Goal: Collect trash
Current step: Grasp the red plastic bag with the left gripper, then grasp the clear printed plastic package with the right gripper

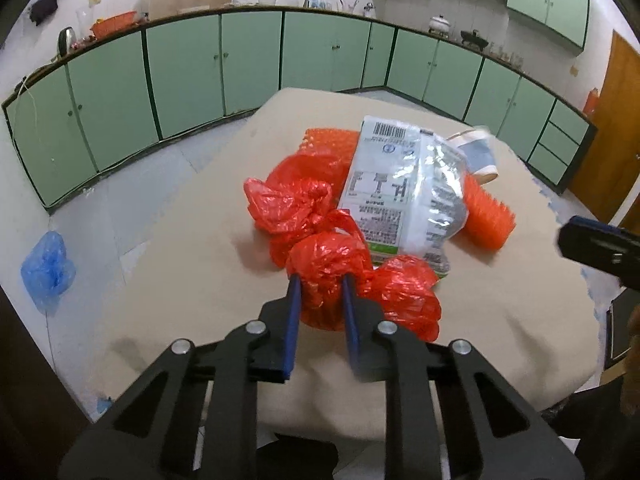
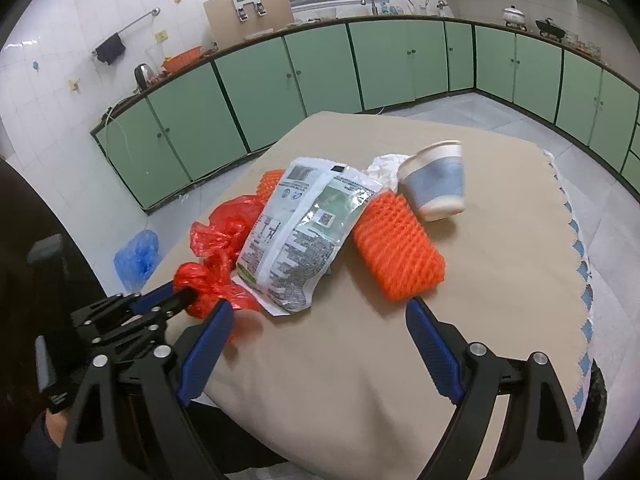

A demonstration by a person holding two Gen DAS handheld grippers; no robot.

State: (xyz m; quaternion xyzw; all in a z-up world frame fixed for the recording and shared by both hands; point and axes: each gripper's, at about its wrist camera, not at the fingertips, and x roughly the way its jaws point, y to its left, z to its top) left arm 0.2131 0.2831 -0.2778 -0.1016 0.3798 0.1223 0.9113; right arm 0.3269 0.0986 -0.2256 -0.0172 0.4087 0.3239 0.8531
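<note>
Left wrist view: the left gripper (image 1: 320, 280) pinches the red plastic bag (image 1: 320, 248); next, lifting it. Beside the bag, the right gripper (image 2: 320, 312) gapes, empty.

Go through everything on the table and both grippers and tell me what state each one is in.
Left gripper: jaws shut on the red plastic bag.
Right gripper: jaws open, holding nothing.
Red plastic bag: crumpled, knotted.
Snack packet: flattened, lying across the bag.
Orange foam net: lying on its side.
Paper cup: tipped over.
Table: covered with beige cloth.
</note>
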